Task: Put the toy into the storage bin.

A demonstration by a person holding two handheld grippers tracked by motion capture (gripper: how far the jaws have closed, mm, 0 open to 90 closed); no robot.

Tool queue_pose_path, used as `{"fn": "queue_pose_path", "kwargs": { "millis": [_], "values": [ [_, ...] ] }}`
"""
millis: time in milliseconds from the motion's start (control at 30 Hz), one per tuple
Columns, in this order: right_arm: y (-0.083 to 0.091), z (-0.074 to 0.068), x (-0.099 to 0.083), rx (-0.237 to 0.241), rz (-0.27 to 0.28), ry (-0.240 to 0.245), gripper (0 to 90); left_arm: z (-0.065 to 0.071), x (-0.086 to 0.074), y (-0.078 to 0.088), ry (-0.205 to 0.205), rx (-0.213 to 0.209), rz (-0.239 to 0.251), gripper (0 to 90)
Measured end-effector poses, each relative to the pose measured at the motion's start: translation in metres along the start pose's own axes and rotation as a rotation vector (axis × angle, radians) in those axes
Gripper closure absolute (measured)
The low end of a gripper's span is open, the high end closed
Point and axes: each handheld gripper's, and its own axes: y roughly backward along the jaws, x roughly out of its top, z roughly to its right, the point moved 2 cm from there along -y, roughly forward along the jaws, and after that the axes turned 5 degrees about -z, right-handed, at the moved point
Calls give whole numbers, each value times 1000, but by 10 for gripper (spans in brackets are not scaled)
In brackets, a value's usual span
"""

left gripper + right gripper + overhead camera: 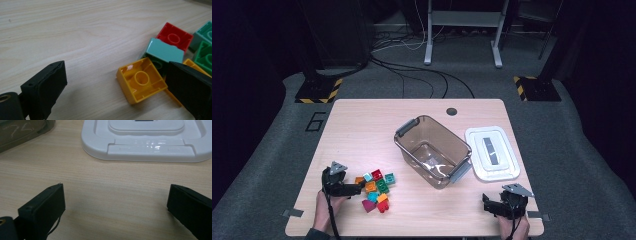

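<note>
We see the left gripper [358, 187] low at the near left of the table [362, 120], jaws spread wide and gripping nothing. In the left gripper view a yellow block [141, 80] lies upside down between the jaws, hollow side up, close against the right-hand jaw; we cannot tell whether that jaw touches it. The other jaw stands well clear over bare wood.

Just past the yellow block lie a pale teal block [163, 51] and a red block [175, 37], also hollow side up, with green blocks [203, 52] at the view's right edge. From the high view, the whole block pile [376, 190] sits at the gripper's tip, near the table's front edge: orange, red, green, teal and magenta pieces, touching or nearly so.

The right gripper [486, 204] rests at the near right corner, jaws released and wide apart, with bare table between them in its own view. Beyond it lies the white lid [147, 141], flat on the table, handle side up.

Farther in, at mid-table, stands the clear brown bin [432, 150], upright and open, nothing inside, grey handles at both ends. The lid [492, 152] lies just to its right, apart from it. The blocks lie well to the bin's near left.
</note>
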Motion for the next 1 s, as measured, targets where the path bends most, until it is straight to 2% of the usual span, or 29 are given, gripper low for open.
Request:
{"fn": "queue_pose_path", "kwargs": {
  "millis": [67,133,467,533,567,633,733,800,1000],
  "values": [
    [0,0,0,2,-1,0,12,-3,-1,1,-5,8,-13,45],
    [0,0,0,1,-2,1,12,-6,-3,0,0,15,-1,58],
    [0,-1,0,0,-4,2,20,-4,-5,-2,-19,-25,-16,72],
    [0,-1,0,1,-4,2,22,-3,-6,-2,-16,-24,-7,157],
    [0,-1,0,2,-4,3,24,-3,-6,-1,-25,-33,-8,157],
    [0,-1,0,4,-6,4,32,-2,-7,1,-25,-41,0,349],
    [-1,-1,0,5,-9,7,36,1,-9,2,-46,-53,8,468],
    [-1,-1,0,1,-11,13,36,0,-9,2,-45,-56,13,557],
    [-1,-1,0,3,-13,16,39,-2,-9,5,-38,-69,27,585]
  ]
}}
